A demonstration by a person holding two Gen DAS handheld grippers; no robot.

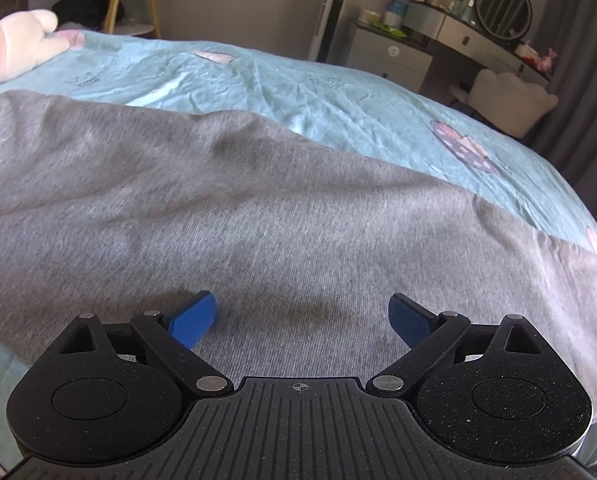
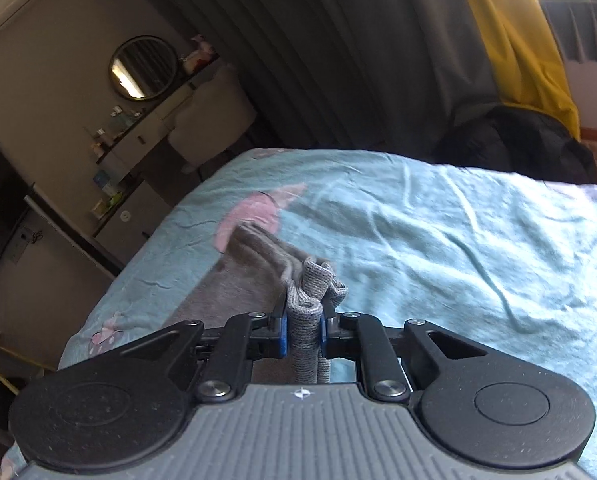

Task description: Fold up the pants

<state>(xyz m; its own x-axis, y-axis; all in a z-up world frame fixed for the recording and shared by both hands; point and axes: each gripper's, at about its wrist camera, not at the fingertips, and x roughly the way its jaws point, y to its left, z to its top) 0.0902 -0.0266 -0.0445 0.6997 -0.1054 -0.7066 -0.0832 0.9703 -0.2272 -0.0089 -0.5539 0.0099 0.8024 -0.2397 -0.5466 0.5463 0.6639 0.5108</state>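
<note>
The soft grey knit jersey pants (image 1: 258, 208) lie spread across the bed with the pale turquoise printed sheet (image 1: 338, 92), their broad panel filling the left wrist view. They look light and limp, a cloth that will drape, sag and bunch rather than hold any line, and the fine ribbed weave should give the blue pads fair friction. The left gripper (image 1: 302, 312) hovers just over this panel with its jaws wide apart and nothing between them. The right gripper (image 2: 303, 328) has its jaws narrow, pinching a gathered bundle of ribbed cuff or hem (image 2: 310, 292), which rises in folds above the pads while the rest of the leg trails down to the sheet. A hem or seam edge looks the best hold, since it is thicker and less prone to slip; a pinch in mid-panel would likely lift one layer only and wrinkle the fold
</note>
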